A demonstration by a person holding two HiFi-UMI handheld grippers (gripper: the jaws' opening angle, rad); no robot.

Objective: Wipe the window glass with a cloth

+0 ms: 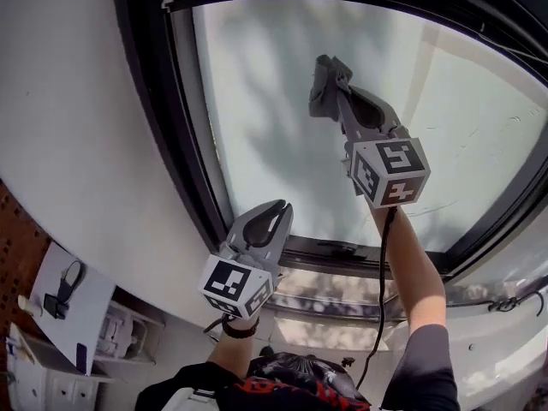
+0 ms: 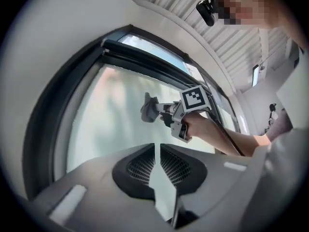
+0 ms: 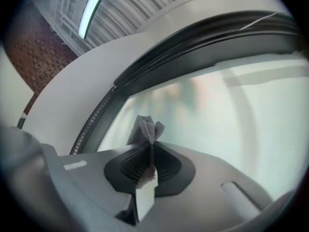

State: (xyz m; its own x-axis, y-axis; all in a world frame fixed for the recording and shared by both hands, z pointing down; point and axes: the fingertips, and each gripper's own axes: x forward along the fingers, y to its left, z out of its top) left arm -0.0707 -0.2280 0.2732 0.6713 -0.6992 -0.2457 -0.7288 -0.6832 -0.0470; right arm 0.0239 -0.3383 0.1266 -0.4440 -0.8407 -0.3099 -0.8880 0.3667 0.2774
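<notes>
Grey cloth (image 1: 323, 92): is being pinched as a bunched wad in the jaws of the right gripper (image 1: 341, 91); a tuft is being left proud of the tips, so that fabric rather than plastic is being presented to the window glass (image 1: 274, 118).
Right gripper: is being clamped on the cloth, the fabric being squeezed between the ribbed pads (image 3: 135, 161); it is being raised at arm's length toward the upper middle of the pane, which is judged to be the wiping stroke in hand.
Window glass: is being faced by the wad across its pale, frosted surface; cloth and pane are being brought very close, though whether they are touching cannot be settled from these views.
Left gripper (image 1: 276, 212): is being carried with its jaws drawn together and nothing between them; it is being held low, near the bottom rail (image 1: 334, 251) and well apart from the cloth, judged to be kept out of the wiping path, one tool being enough.
Dark window frame (image 1: 171, 110): is being approached by neither tool; the glass beside it is judged to be awaiting the wad.
Pinch at the pads: only a narrow fold is being gripped; drag across the pane is judged liable to be working it loose.
</notes>
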